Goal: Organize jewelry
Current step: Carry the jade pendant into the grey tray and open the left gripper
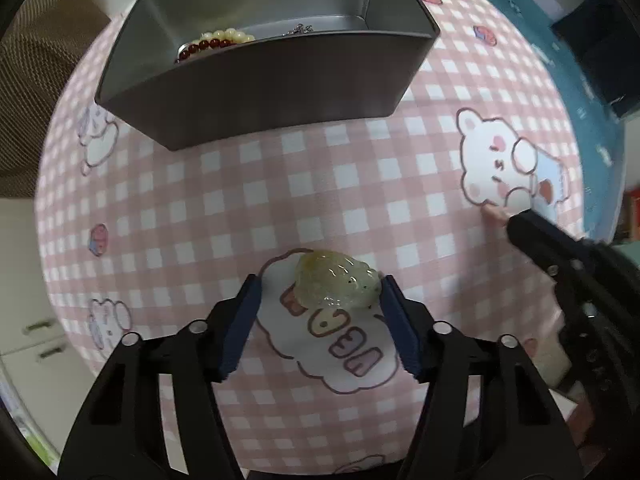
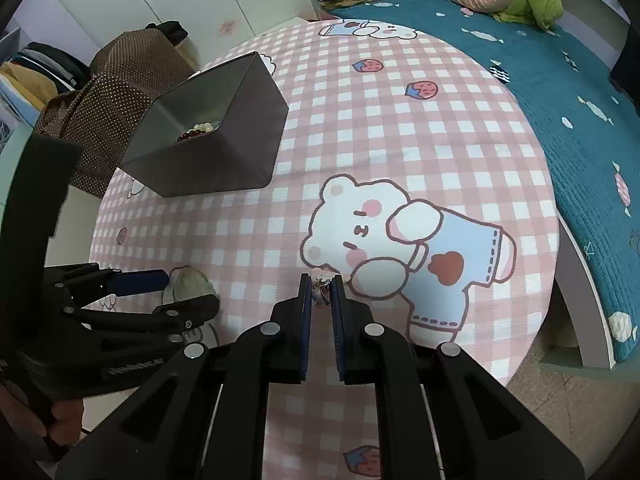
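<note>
The left gripper (image 1: 320, 292) stands spread around a pale yellow-green carved stone pendant (image 1: 338, 284) lying on the pink checked tablecloth (image 1: 320, 184). The right gripper (image 2: 321, 292) pinches a small silvery trinket (image 2: 322, 285) (too tiny to identify). The grey metal box (image 1: 256, 92) sits well apart; that smooth stone could squirt sideways if squeezed off-centre.

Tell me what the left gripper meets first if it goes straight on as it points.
The pale green jade piece, already between the open left gripper fingers; farther on, probably the grey metal box.
</note>
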The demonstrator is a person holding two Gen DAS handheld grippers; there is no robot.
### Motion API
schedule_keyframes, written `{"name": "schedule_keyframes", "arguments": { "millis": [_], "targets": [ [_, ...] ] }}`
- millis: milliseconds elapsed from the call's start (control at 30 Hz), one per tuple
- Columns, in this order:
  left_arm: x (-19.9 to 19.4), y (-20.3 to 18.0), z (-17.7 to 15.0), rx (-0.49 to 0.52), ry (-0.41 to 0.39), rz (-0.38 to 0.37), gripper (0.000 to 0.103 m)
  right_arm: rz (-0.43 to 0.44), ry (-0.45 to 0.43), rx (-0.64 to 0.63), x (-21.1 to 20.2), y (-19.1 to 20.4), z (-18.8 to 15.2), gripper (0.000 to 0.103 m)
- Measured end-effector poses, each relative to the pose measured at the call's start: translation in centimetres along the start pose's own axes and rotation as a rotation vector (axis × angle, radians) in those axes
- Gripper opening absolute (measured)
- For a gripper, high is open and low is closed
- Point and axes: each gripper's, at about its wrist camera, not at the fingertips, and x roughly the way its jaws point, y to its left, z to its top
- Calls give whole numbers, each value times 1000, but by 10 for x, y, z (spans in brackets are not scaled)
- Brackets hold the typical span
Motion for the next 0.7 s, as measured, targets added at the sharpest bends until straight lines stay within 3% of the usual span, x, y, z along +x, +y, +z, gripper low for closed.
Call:
{"name": "schedule_keyframes", "arguments": {
  "millis": [67,200,300,433,700],
  "targets": [
    [-3,-4,0,26,-24,-11,43,10,-4,2,0,0,0,9],
    [-4,-9,2,16,-34,-28,43,18,-3,11,0,-5,0,9],
    [-10,8,3,-28,-24,-70,43,29,-9,14,-2,-5,2,9],
    [-26,30,6,-58,-27,-45,43,37,-24,0,-6,-3,11,9],
    [-104,47,33,-107,-201,-86,43,67,-130,-83,-31,22,51,9]
  ]
}}
